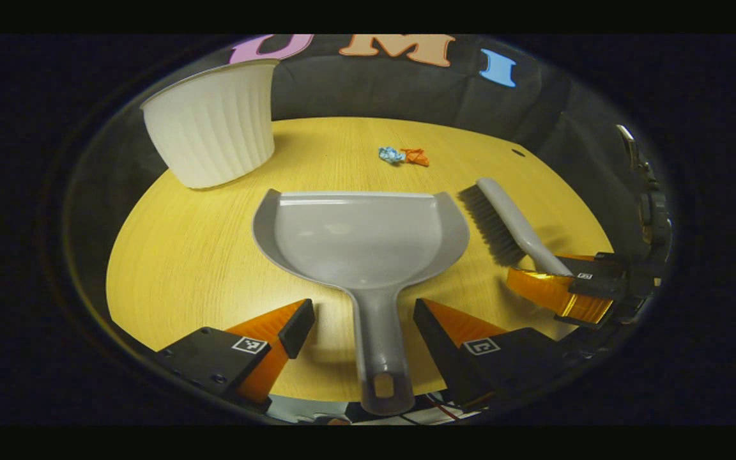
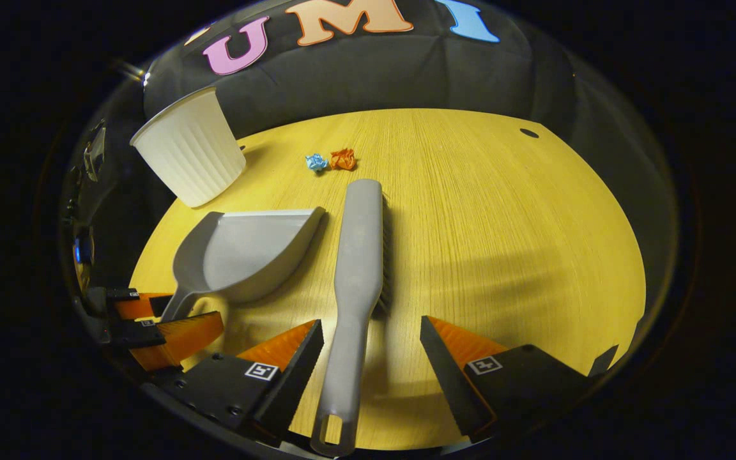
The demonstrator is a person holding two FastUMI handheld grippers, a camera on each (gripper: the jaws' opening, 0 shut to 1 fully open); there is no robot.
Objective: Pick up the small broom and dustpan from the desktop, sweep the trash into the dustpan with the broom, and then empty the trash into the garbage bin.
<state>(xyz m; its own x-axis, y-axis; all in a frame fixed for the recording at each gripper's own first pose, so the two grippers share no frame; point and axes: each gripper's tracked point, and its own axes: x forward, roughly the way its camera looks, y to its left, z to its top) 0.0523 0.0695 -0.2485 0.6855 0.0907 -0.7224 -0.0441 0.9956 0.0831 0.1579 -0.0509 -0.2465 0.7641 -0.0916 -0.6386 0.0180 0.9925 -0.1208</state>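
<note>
The grey dustpan (image 1: pixel 365 239) lay flat on the wooden worktop (image 1: pixel 183 255), its handle between the released jaws of the left gripper (image 1: pixel 363 319), untouched. Just beside it lay the small broom (image 2: pixel 358 255), its handle between the right gripper's (image 2: pixel 371 342) spread jaws. Beyond them sat 2 crumpled paper scraps (image 2: pixel 331 160), and the white garbage bin (image 1: pixel 214 124) stood at the worktop's edge.

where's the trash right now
Two crumpled scraps, blue and orange, lie together on the desk beyond the dustpan and broom, right of the white bin.
</note>
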